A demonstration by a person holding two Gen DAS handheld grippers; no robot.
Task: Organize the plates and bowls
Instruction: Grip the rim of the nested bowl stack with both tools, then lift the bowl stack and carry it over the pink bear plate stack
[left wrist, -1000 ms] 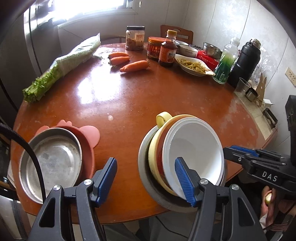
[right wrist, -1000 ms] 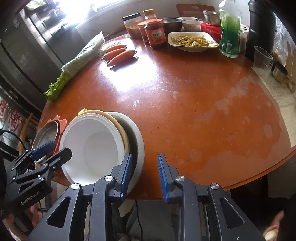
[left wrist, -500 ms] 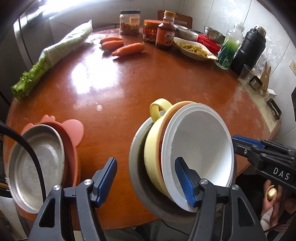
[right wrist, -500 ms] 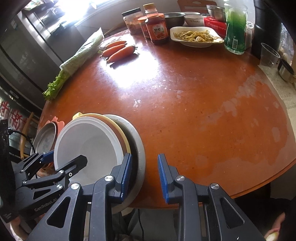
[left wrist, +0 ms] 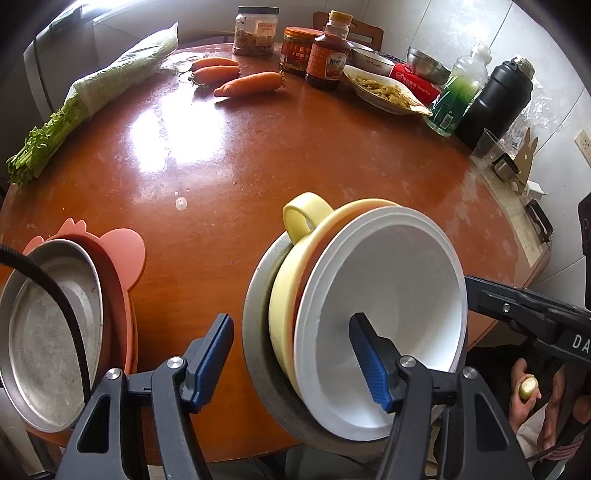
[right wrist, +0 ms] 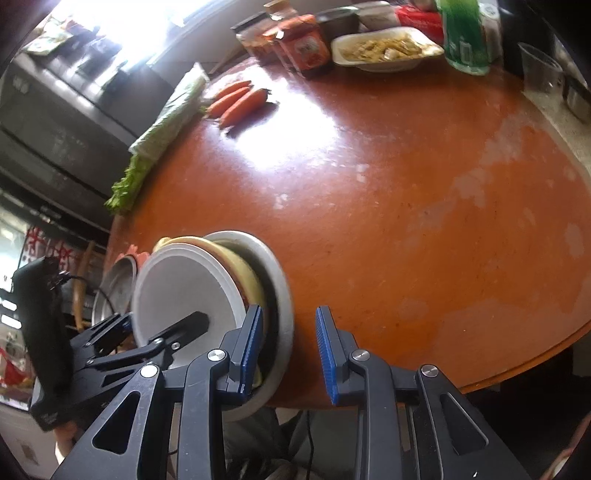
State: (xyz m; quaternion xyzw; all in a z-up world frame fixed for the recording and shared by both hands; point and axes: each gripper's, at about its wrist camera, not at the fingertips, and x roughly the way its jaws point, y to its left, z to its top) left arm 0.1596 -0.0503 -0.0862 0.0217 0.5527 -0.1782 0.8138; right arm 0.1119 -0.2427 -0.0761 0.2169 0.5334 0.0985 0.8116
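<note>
1. The left gripper (left wrist: 291,354) is hanging over the near edge of the round brown table (left wrist: 258,166) with its blue-padded fingers spread wide; one finger is sitting inside the white bowl (left wrist: 391,295), the other is hovering outside the stack, and neither is visibly pressing on anything.
2. The white bowl is nesting in a yellow bowl with a loop handle (left wrist: 306,218), and both are sitting tilted in a grey plate (left wrist: 258,332) that is overhanging the table edge.
3. The right gripper (right wrist: 290,350) is standing open too, its left finger reaching inside the grey plate's (right wrist: 284,295) rim beside the yellow bowl (right wrist: 247,273) and its right finger staying outside over the bare tabletop (right wrist: 406,221).
4. To the left of the stack, a steel pan (left wrist: 48,332) is resting on a pink silicone mat (left wrist: 125,251) at the table edge, with a black cable (left wrist: 55,291) crossing over the pan.
5. Across the table, three carrots (left wrist: 251,83), a wrapped bunch of celery (left wrist: 110,81), two jars (left wrist: 258,31), a sauce bottle (left wrist: 330,55), a dish of food (left wrist: 384,90), a green bottle (left wrist: 460,96) and a black flask (left wrist: 498,99) are lying well apart from the stack.
6. Nothing is standing between the stack and the pan.
</note>
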